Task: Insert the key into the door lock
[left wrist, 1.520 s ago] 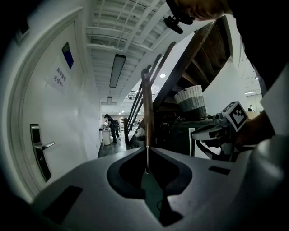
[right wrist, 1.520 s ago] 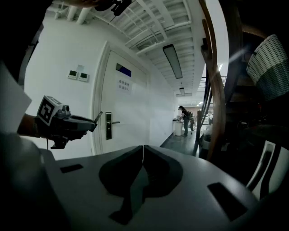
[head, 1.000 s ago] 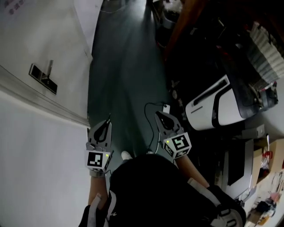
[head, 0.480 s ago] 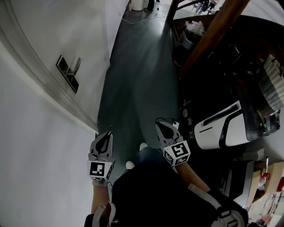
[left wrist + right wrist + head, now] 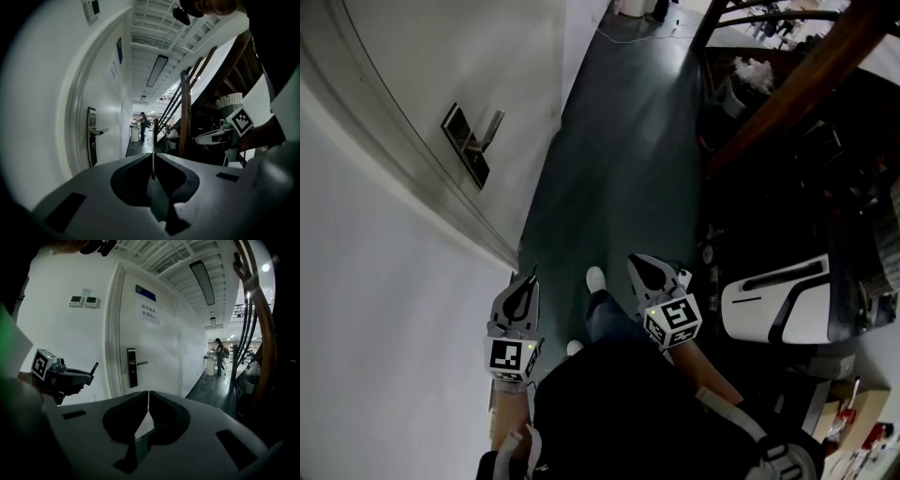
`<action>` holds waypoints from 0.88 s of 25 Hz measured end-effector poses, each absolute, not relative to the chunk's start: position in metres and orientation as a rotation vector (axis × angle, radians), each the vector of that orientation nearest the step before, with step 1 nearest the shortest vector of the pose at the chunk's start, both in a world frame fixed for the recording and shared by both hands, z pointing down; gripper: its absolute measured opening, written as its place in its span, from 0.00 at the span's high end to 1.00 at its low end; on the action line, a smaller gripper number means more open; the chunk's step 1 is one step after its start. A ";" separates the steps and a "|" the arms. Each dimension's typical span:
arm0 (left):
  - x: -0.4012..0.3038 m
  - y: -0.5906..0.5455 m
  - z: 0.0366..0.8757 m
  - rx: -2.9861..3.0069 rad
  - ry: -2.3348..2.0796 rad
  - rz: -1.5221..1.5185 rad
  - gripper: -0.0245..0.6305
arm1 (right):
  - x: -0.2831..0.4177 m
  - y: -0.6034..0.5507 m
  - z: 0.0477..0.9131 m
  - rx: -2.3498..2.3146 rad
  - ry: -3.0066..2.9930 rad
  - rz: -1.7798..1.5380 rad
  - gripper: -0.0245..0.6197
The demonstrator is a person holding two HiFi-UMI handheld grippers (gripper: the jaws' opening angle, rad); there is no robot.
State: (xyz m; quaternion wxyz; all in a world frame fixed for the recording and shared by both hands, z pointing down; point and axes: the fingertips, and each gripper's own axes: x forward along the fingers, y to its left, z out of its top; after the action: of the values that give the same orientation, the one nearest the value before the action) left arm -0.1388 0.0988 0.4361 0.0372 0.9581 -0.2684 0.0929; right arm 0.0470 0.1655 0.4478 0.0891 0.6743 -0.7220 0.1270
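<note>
The door lock is a black plate with a silver lever handle on the white door, far ahead and to the left of both grippers. It also shows as the lock plate in the left gripper view and the lock plate in the right gripper view. My left gripper is shut on the key, whose thin blade sticks out past the jaws. From the right gripper view the key points up and forward. My right gripper is shut with nothing between its jaws.
A dark green floor runs ahead along the white wall. A wooden stair beam and a white machine stand at the right. The holder's shoe is between the grippers. A person stands far down the corridor.
The view has moved forward along the wall. The door lock now sits lower and nearer in the head view. Both grippers stay shut in about the same pose.
</note>
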 end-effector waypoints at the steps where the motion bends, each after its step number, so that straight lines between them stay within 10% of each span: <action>1: -0.134 0.091 0.438 2.935 -0.839 0.292 0.92 | 0.052 0.154 0.452 1.990 -2.162 0.388 0.93; 22: -0.043 -0.094 0.457 2.531 -1.267 0.102 0.92 | 0.126 -0.101 0.465 1.408 -2.540 0.388 0.93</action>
State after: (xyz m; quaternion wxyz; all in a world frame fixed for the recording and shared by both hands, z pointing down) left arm -0.0427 -0.0935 0.4571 0.1543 0.8830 -0.4419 0.0356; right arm 0.1260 -0.1006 0.4650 0.1053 0.4779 -0.8621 0.1317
